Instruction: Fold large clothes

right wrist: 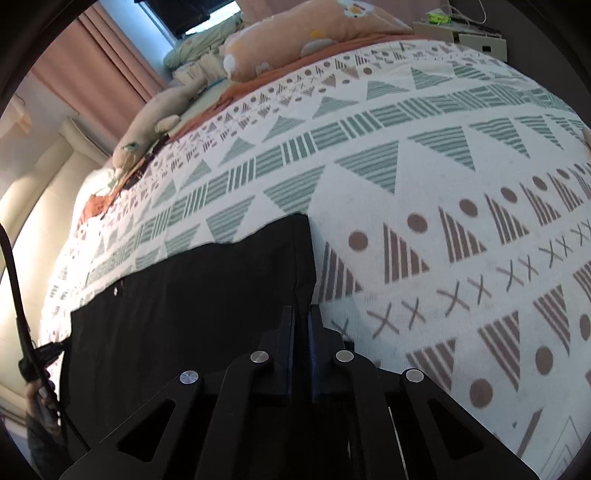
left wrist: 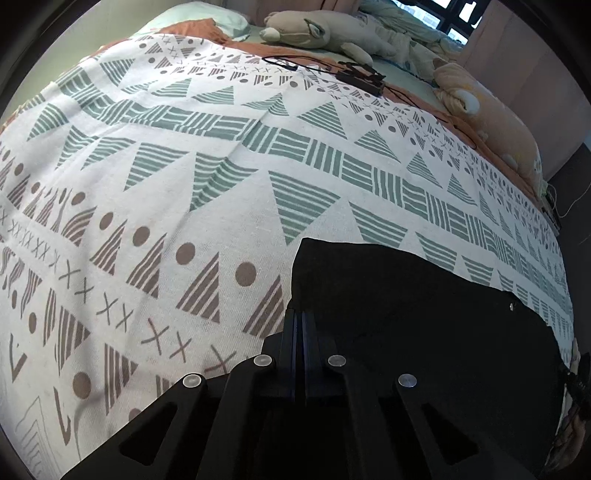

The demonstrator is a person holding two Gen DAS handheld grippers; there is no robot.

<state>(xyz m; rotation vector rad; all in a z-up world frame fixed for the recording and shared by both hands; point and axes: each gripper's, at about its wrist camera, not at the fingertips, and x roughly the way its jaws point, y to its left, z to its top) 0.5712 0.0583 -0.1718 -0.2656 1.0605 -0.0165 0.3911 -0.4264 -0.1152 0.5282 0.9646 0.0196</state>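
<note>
Black garment (left wrist: 424,314) lies flat near the bed's front edge, on the patterned blanket (left wrist: 184,184) (triangles, dots, crosses). Left gripper (left wrist: 298,314) sits at the cloth's left edge, fingers pressed together; right gripper (right wrist: 303,310) at the opposite edge, fingers nearly meeting. Whether either pinches cloth, I can't tell. Plush toy (left wrist: 314,31) rests near the bed's far edge.

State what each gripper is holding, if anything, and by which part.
Both are shut at the near edge of the black fabric garment: the left gripper by one corner, the right gripper by the other. Whether cloth is pinched cannot be told.
</note>
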